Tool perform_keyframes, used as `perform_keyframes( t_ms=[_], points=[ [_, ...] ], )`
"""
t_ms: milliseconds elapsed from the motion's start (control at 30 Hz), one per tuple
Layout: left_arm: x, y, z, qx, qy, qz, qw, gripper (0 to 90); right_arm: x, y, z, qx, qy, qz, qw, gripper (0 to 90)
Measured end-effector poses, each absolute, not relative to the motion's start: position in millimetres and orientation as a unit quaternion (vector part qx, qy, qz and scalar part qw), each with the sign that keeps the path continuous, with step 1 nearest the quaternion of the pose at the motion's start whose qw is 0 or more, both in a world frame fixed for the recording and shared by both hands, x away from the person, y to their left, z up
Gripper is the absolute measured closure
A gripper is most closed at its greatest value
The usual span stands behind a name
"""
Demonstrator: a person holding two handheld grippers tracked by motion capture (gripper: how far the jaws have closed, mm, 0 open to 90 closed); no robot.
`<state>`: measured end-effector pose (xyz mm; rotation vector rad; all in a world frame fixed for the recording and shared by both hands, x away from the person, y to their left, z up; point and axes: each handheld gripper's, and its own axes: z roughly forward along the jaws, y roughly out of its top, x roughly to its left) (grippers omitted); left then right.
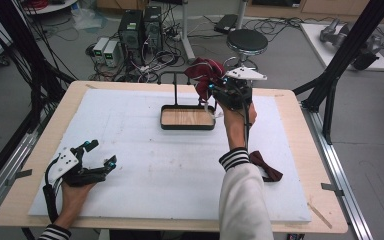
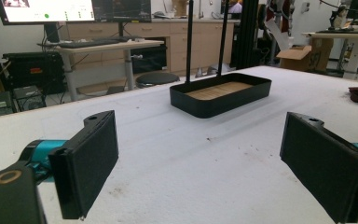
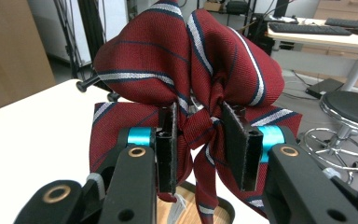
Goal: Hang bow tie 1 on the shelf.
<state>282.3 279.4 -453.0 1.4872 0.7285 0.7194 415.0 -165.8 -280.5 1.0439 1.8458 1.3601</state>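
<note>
My right gripper (image 1: 211,86) (image 3: 200,135) is shut on the knot of a dark red striped bow tie (image 1: 203,72) (image 3: 186,70), held up over the back edge of the black tray (image 1: 187,126). The tray has a wooden floor and a thin black stand (image 1: 176,85) rising from its back. My left gripper (image 1: 100,154) (image 2: 198,168) rests at the table's near left, jaws wide open with nothing between them, pointing toward the tray (image 2: 256,91). A second dark red bow tie (image 1: 267,169) lies on the white mat by the right forearm.
A white mat (image 1: 145,160) covers the wooden table (image 1: 305,150). Black frame posts (image 1: 337,65) stand to the right and left. Behind the table are a black stool (image 1: 246,41), computer towers (image 1: 139,27) and loose cables on the floor.
</note>
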Motion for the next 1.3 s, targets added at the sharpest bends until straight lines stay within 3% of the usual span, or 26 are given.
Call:
perform_keyframes(
  t_ms=[967,1300],
  points=[
    [282.2,279.6,-453.1,0.644,0.318,0.312,0.622,11.7,460.1,-176.3,-279.0,0.438,0.649,0.523,0.337,67.7],
    [282.4,280.0,-453.1,0.644,0.318,0.311,0.622,11.7,471.0,-187.9,-290.3,0.478,0.624,0.527,0.323,67.6]
  ],
)
